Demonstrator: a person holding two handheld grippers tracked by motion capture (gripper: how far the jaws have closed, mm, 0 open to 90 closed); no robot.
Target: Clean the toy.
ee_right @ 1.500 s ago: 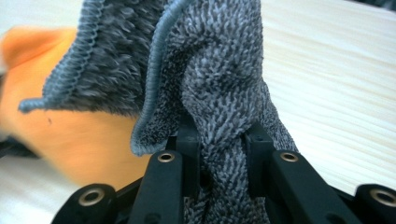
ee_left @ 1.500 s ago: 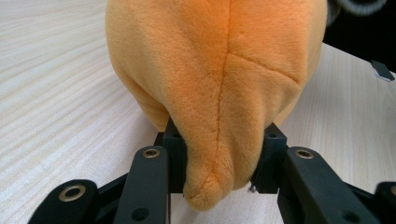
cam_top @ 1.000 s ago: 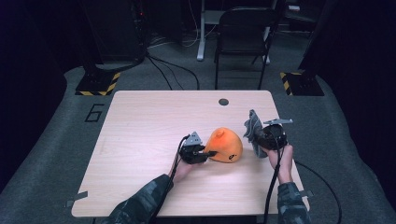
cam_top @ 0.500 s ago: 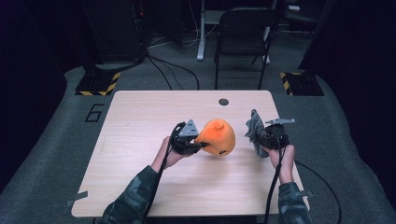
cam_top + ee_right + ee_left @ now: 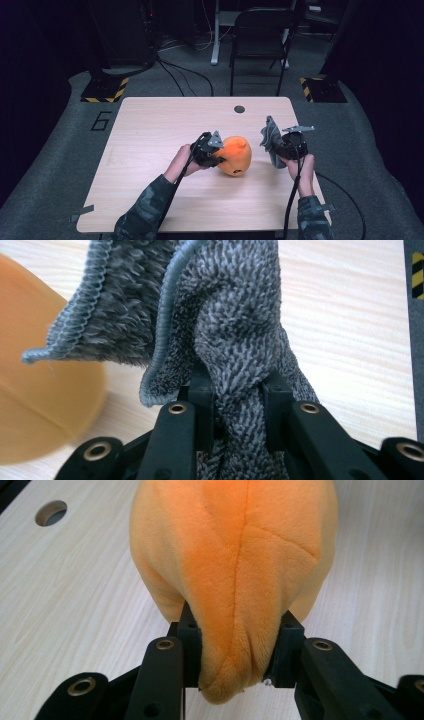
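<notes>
Left gripper [image 5: 220, 156] pinched the orange plush toy [image 5: 236, 155] near table [image 5: 150, 130] centre, jaws just easing wider, plush between them. Right gripper [image 5: 276, 145], at the toy's 3 o'clock, clamped a grey cloth [image 5: 270, 136].

Count on inspection: one orange plush toy [image 5: 236, 155], one grey terry cloth [image 5: 271, 138], two hand-held tools, left tool [image 5: 216, 154] and right tool [image 5: 278, 146]. One bench [image 5: 150, 130] with one round hole [image 5: 239, 109]. One chair [image 5: 260, 40] behind it.

Overhead view, two close jaw-level views
</notes>
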